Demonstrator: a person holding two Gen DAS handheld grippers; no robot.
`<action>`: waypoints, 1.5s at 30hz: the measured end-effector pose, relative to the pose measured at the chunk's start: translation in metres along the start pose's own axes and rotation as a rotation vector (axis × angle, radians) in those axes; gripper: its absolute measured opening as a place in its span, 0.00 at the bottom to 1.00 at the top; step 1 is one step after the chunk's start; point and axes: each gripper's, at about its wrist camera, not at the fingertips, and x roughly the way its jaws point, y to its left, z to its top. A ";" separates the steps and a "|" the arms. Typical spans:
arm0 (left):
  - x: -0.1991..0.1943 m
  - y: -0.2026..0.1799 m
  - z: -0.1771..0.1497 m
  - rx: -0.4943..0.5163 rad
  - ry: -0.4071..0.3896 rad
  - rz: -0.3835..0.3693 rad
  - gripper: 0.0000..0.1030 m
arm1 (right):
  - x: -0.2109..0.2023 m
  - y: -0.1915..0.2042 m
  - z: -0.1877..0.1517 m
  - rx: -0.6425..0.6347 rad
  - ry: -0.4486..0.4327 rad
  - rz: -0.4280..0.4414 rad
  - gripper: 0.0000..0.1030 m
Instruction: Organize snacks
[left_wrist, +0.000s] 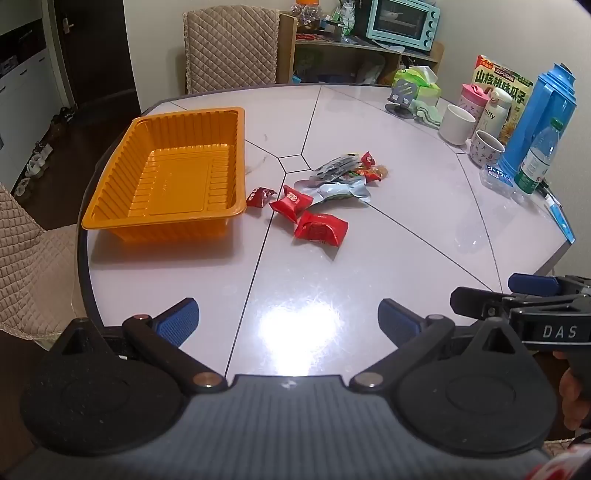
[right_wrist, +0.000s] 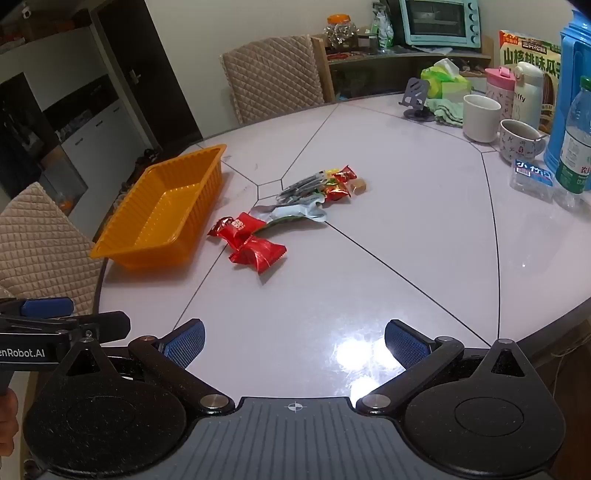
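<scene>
An empty orange plastic tray (left_wrist: 110, 218) (right_wrist: 122, 236) sits at the table's left. Right of it lies a loose heap of snacks: red candy packets (left_wrist: 321, 229) (right_wrist: 258, 253), a small dark red candy (left_wrist: 259, 196), silver-green pouches (left_wrist: 341, 190) (right_wrist: 295, 213) and small red and yellow packets (left_wrist: 369, 168) (right_wrist: 338, 184). My left gripper (left_wrist: 288, 319) is open and empty over the table's near edge, well short of the snacks. My right gripper (right_wrist: 293, 341) is open and empty beside it, and shows at the right in the left wrist view (left_wrist: 495, 299).
A white round table (left_wrist: 369, 277) carries a blue thermos (left_wrist: 539, 122), water bottle (left_wrist: 535, 158), white mug (left_wrist: 456, 123), patterned cup (left_wrist: 485, 147), tissue pack (left_wrist: 496, 177), tumblers, snack bag, phone stand (left_wrist: 400, 98) at the right. Quilted chairs (left_wrist: 231, 48) stand behind and left.
</scene>
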 end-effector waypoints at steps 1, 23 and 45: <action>0.000 0.000 0.000 0.000 0.000 0.000 1.00 | 0.000 0.000 0.000 -0.002 -0.002 -0.001 1.00; -0.002 0.002 0.001 -0.005 0.005 0.004 1.00 | 0.005 0.006 0.002 -0.001 0.003 0.000 1.00; 0.000 0.006 0.004 -0.008 0.011 0.001 1.00 | 0.007 0.007 0.004 -0.004 0.007 -0.005 1.00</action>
